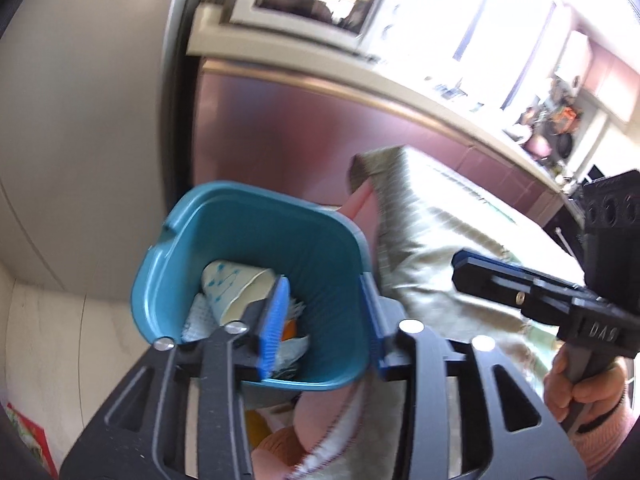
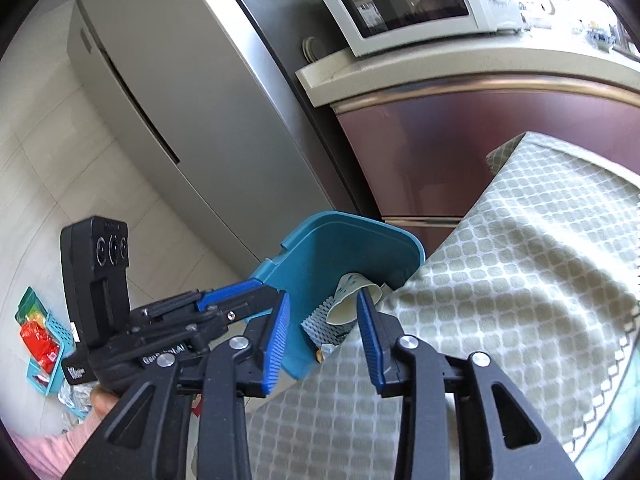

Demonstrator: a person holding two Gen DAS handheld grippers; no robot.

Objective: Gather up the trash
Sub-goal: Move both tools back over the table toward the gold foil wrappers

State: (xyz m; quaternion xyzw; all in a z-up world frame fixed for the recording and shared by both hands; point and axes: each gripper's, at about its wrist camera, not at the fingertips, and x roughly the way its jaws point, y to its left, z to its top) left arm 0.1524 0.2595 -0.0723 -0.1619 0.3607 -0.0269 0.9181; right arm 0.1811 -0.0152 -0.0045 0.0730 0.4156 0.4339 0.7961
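Note:
A teal bin (image 1: 256,216) stands below the table edge. It holds a crumpled paper cup (image 1: 232,284) with blue print, a patterned napkin (image 1: 196,316) and other scraps. My left gripper (image 1: 324,320) hovers open over the bin's mouth with nothing between its blue pads. In the right wrist view the same bin (image 2: 340,240) and cup (image 2: 352,300) show beyond my right gripper (image 2: 324,336), which is open and empty at the tablecloth edge. The left gripper (image 2: 256,296) reaches in from the left, its tip at the bin's rim. The right gripper (image 1: 464,268) hangs above the cloth.
A green-and-white patterned tablecloth (image 2: 520,260) drapes the table right of the bin. Behind stand a silver fridge (image 2: 192,100), maroon cabinets (image 2: 480,140) and a microwave (image 2: 408,4) on the counter. A teal basket with red packets (image 2: 40,336) lies on the floor at left.

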